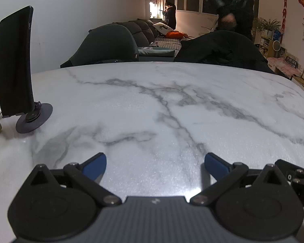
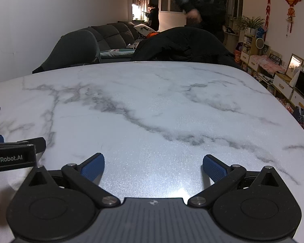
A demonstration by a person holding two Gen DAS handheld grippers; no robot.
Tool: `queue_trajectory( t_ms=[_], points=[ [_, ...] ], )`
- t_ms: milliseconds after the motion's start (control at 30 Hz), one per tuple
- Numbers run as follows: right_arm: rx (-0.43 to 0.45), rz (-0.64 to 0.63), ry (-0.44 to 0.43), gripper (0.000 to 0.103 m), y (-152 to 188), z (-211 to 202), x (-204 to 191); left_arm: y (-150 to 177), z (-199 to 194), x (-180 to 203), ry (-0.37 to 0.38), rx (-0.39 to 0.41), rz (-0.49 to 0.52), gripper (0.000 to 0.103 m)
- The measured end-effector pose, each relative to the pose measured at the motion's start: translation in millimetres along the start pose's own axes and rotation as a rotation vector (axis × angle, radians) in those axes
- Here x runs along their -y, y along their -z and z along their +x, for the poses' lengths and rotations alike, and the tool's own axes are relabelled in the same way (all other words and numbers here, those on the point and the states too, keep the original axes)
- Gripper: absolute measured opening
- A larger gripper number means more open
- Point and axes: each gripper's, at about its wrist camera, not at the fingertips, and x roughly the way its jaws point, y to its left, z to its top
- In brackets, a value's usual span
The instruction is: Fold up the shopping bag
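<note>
No shopping bag shows in either view. My left gripper (image 1: 155, 162) hovers low over the white marble table (image 1: 152, 105), its blue-padded fingers spread wide with nothing between them. My right gripper (image 2: 153, 163) stands the same way, open and empty over the table (image 2: 162, 105). The two grippers sit side by side: a black part of the right one (image 1: 298, 180) shows at the right edge of the left wrist view, and the left one's body (image 2: 12, 158) with a blue pad shows at the left edge of the right wrist view.
A black phone on a round-based stand (image 1: 16, 66) rises at the table's left, with a printed package behind it. Two chairs (image 1: 109, 44) face the far edge, one draped with a dark coat (image 1: 223, 48). A person in a dark jacket (image 1: 233, 2) stands behind them.
</note>
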Motion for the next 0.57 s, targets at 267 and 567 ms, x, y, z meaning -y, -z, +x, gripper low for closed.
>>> queue_trajectory(
  t_ms=[267,567],
  points=[
    [0.0,0.001,0.0,0.103,0.0,0.6,0.0,-1.2,0.4,1.0,0.0,0.0,0.0,0.103],
    [0.0,0.001,0.0,0.103,0.0,0.5,-0.1,0.4,-0.4,0.3,0.001,0.001,0.0,0.103]
  ],
)
